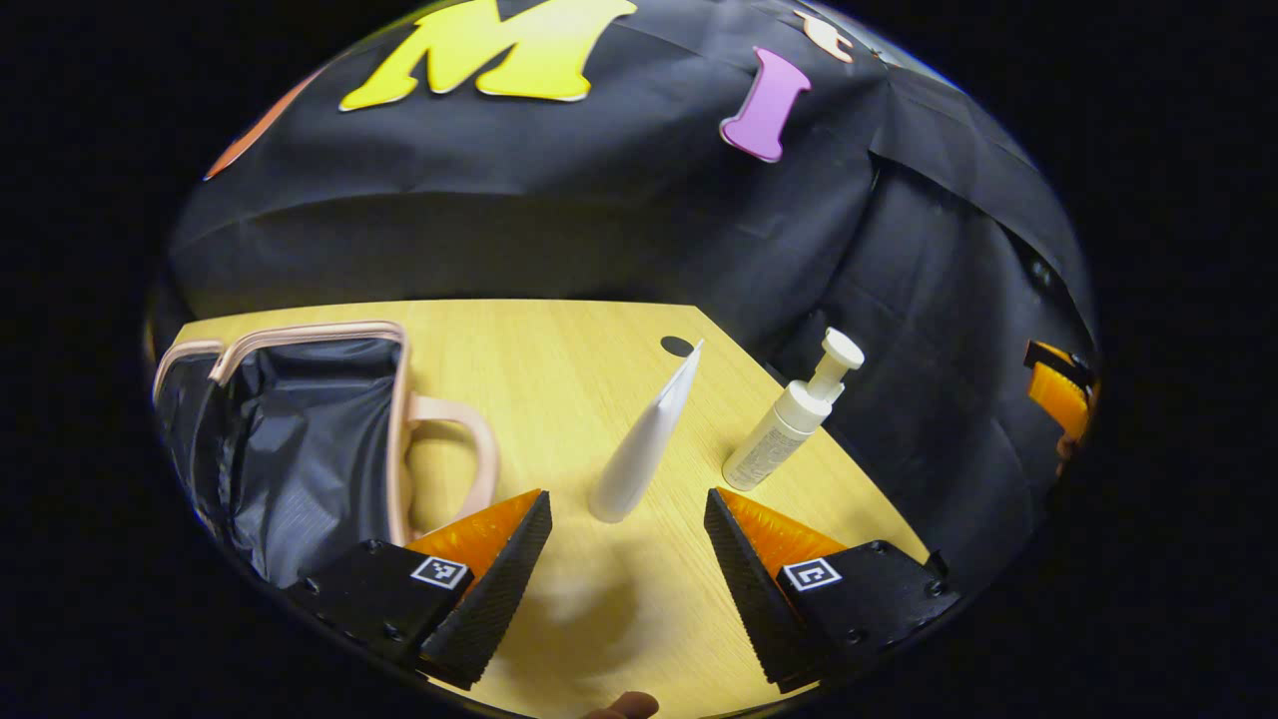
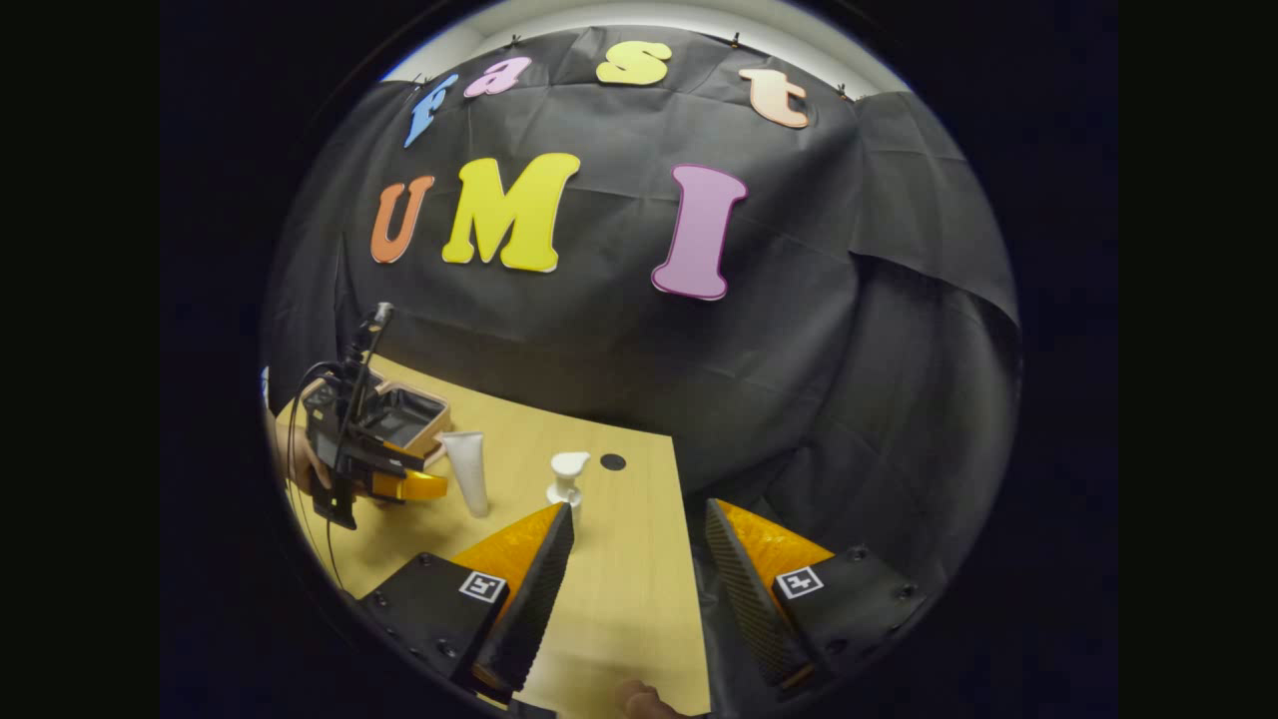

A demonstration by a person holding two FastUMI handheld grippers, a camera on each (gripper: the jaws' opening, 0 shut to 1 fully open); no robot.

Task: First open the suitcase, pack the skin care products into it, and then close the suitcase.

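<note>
upright white tube [image 1: 644,444], pump bottle [image 1: 789,424], open suitcase [image 1: 300,439]

Black gripper bodies [image 1: 627,544] carry square coded markers, screws, ribbed wedge jaws, black cables.

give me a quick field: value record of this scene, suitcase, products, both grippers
suitcase: open suitcase, dark lining showing, handle toward the tube, on the wooden table
tube: white tube, standing on its cap, outside the suitcase
pump bottle: white pump bottle, upright on the table, right of the tube in the left gripper view
left gripper: left gripper, open, empty, facing the tube
right gripper: right gripper, open, empty, above the table edge
packed so far: neither product is in the suitcase
</note>
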